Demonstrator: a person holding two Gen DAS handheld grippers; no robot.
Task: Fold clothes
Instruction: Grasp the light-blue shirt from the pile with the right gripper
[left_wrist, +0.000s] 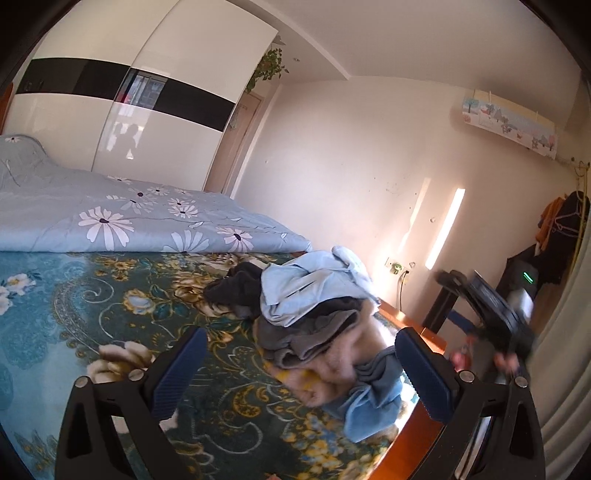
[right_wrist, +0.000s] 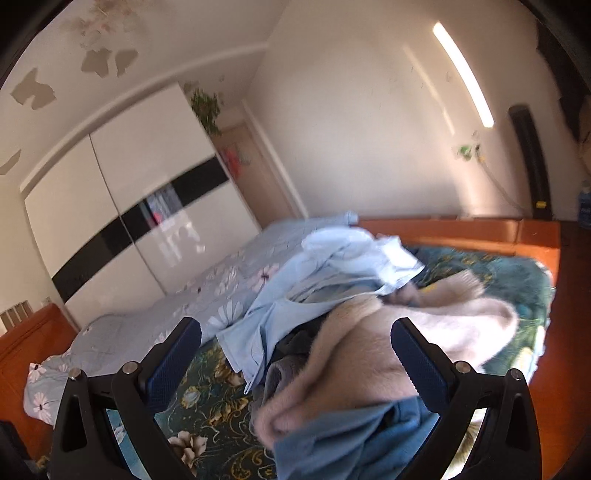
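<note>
A heap of clothes (left_wrist: 317, 317) lies at the bed's corner on a teal floral blanket (left_wrist: 92, 314). On top is a light blue shirt (left_wrist: 314, 284), with dark grey garments (left_wrist: 306, 336), a pale pink fleece (left_wrist: 347, 362) and a blue piece (left_wrist: 373, 410) underneath. My left gripper (left_wrist: 299, 365) is open, its blue pads on either side of the heap's near edge and short of it. In the right wrist view the pink fleece (right_wrist: 354, 350) and blue cloth (right_wrist: 351, 439) fill the gap of my open right gripper (right_wrist: 295, 358), and the light blue shirt (right_wrist: 321, 273) lies behind. The right gripper also shows blurred at the left wrist view's right edge (left_wrist: 498, 321).
A light blue flowered quilt (left_wrist: 122, 218) covers the far half of the bed. The orange wooden bed frame (right_wrist: 480, 232) runs along the edge past the heap. A white and black wardrobe (left_wrist: 122, 110) stands behind. Hanging clothes (left_wrist: 561, 229) are at the far right wall.
</note>
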